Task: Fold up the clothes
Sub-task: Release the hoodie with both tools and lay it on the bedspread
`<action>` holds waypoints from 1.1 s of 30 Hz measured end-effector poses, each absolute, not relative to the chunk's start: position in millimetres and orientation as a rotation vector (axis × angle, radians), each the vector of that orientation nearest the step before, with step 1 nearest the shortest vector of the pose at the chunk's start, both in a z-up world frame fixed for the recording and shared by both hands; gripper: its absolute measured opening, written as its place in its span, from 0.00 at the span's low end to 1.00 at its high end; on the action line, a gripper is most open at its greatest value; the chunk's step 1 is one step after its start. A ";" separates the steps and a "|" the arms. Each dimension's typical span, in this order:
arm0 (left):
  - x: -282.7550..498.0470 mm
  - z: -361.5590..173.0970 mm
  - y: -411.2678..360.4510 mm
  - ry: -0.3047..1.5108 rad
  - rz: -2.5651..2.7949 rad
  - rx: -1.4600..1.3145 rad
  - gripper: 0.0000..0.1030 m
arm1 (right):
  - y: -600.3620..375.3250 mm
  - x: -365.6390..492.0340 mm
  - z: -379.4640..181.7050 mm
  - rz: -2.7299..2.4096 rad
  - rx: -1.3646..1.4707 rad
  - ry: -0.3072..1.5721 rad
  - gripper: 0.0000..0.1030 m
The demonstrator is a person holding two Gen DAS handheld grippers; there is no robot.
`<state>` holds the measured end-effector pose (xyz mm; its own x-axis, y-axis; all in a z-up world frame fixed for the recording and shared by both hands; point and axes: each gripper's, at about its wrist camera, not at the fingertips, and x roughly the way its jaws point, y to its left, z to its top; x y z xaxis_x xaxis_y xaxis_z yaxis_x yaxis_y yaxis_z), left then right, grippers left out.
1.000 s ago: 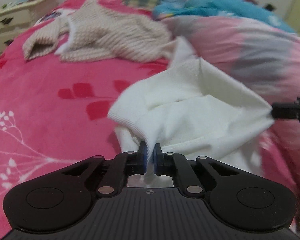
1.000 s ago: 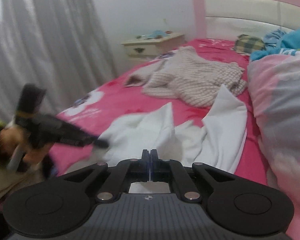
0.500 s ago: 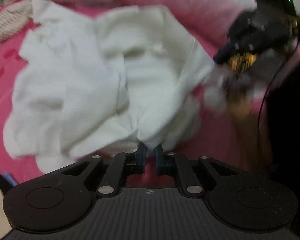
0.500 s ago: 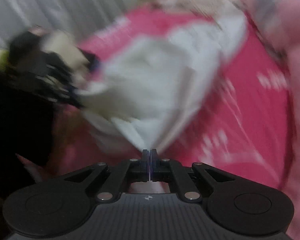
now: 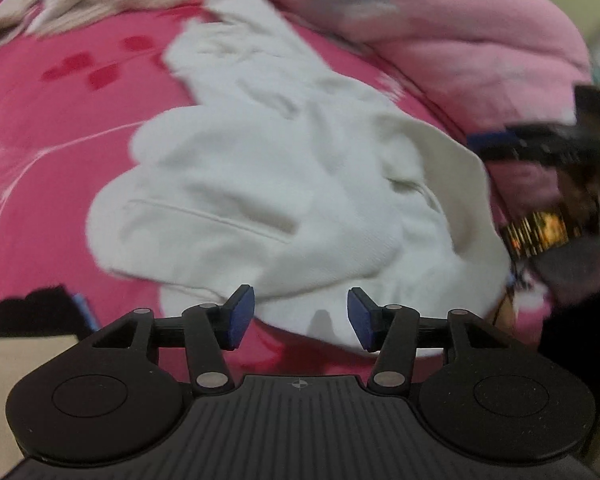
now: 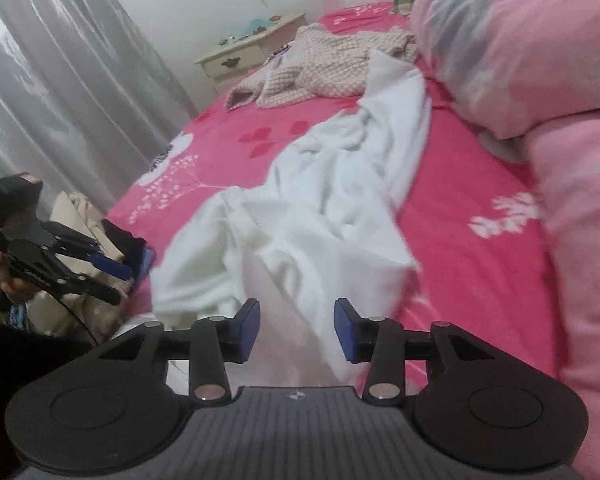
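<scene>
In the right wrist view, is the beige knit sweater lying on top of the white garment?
No. The beige knit sweater lies farther up the pink bedsheet, beyond the far end of the white garment, not on it.

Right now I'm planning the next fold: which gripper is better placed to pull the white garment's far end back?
Probably the right gripper: the white garment stretches straight ahead of its opening jaws, which hold nothing.

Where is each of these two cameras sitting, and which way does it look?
Left wrist: on the left gripper, jaws opening, facing down at the white garment; right gripper at the right edge.
Right wrist: on the right gripper, jaws opening, facing along the bed toward the nightstand.
Shared: garment, beige sweater, pink duvet.
</scene>
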<state>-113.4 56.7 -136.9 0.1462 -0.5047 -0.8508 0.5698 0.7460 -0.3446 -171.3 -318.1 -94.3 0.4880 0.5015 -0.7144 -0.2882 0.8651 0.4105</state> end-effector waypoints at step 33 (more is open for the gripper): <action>-85.6 -154.3 108.7 1.185 -0.466 -0.160 0.50 | -317.1 -266.3 -63.1 0.512 -0.116 0.833 0.05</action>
